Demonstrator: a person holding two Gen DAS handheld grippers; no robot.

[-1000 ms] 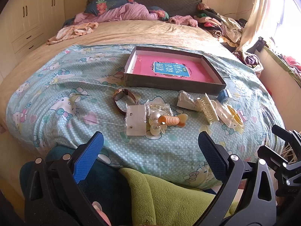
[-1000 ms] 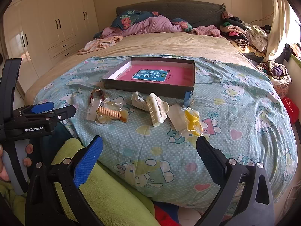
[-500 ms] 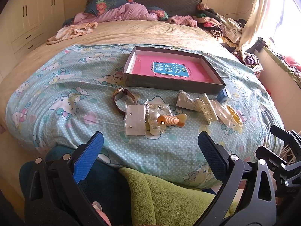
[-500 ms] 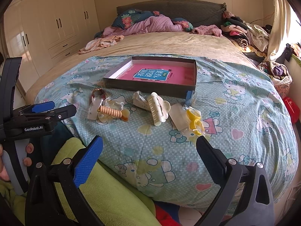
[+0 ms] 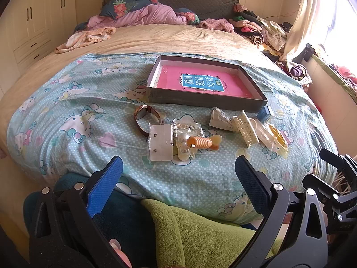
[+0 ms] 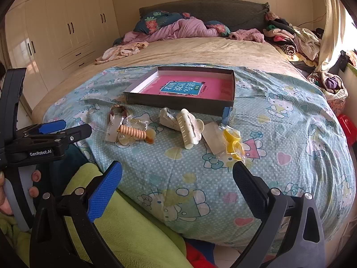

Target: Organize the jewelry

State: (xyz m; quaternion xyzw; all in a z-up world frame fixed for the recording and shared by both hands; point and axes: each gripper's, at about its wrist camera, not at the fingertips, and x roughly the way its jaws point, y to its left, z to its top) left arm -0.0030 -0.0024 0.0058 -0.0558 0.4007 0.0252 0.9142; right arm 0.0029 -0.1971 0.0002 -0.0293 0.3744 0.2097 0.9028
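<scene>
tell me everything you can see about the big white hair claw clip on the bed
The white hair claw clip looks like glossy cream plastic, with a row of comb-like teeth and rounded handle tabs at one end. It lies on its side on the cartoon-cat bedspread, in front of the dark shallow box. A crumpled clear packet touches one side, and a flat clear packet seems to touch the other. No hand-held gripper touches it.
</scene>
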